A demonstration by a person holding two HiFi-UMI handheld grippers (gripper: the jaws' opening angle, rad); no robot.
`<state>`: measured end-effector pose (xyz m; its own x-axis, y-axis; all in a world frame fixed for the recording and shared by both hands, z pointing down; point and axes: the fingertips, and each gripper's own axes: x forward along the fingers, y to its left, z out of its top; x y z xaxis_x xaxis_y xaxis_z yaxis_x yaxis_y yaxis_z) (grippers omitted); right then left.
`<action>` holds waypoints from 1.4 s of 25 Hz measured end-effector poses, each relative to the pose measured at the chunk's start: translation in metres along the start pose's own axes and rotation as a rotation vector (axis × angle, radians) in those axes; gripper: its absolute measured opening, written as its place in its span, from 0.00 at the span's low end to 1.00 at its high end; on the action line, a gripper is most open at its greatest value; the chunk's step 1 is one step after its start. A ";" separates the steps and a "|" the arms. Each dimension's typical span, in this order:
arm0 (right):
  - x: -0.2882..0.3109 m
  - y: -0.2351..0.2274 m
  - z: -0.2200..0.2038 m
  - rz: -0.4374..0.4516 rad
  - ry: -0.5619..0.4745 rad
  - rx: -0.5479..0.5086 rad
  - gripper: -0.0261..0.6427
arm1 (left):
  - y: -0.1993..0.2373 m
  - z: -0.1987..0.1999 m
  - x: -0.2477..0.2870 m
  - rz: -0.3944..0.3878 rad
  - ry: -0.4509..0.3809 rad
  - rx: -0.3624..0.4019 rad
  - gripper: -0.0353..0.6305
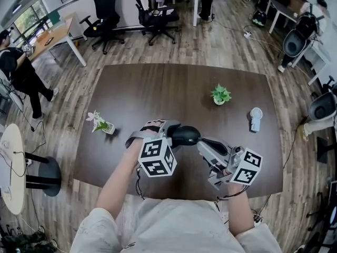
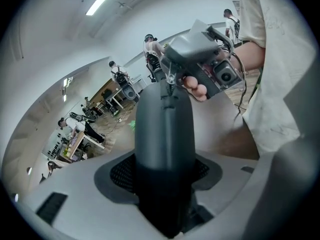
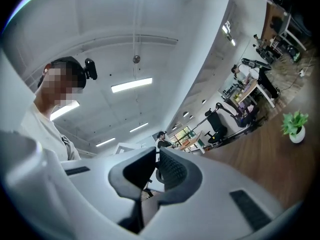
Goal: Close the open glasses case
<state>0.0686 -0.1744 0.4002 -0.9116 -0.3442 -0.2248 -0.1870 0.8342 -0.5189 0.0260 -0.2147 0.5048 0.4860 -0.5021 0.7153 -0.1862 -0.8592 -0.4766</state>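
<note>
The glasses case, low centre of the head view above the table, is clamped in the left gripper and looks already shut; the right gripper, jaws barely parted, holds nothing; only setting it down seems left

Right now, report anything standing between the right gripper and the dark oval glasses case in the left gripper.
Nothing visible does. The dark oval glasses case is clamped in the left gripper, and the right gripper sits right at its far end, jaws barely apart and empty.
</note>
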 end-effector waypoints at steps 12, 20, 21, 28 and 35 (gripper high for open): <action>-0.066 -0.067 0.049 -0.470 -0.181 -0.157 0.10 | 0.019 -0.010 -0.016 0.166 -0.356 -0.497 0.44; -0.107 -0.081 0.077 -0.764 -0.278 -0.287 0.07 | 0.054 -0.028 -0.061 0.513 -0.519 -0.794 0.44; -0.108 -0.082 0.078 -0.803 -0.269 -0.334 0.06 | 0.058 -0.031 -0.068 0.560 -0.535 -0.819 0.44; -0.096 -0.088 0.069 -0.973 -0.139 -0.583 0.04 | 0.066 -0.060 -0.098 0.768 -0.561 -0.896 0.45; -0.079 -0.088 0.064 -0.917 -0.124 -0.576 0.04 | 0.063 -0.068 -0.104 0.801 -0.566 -0.910 0.45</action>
<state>0.1807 -0.2484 0.4112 -0.3008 -0.9525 -0.0480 -0.9498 0.3037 -0.0751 -0.0943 -0.2231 0.4354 0.2195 -0.9755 -0.0139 -0.9756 -0.2196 0.0042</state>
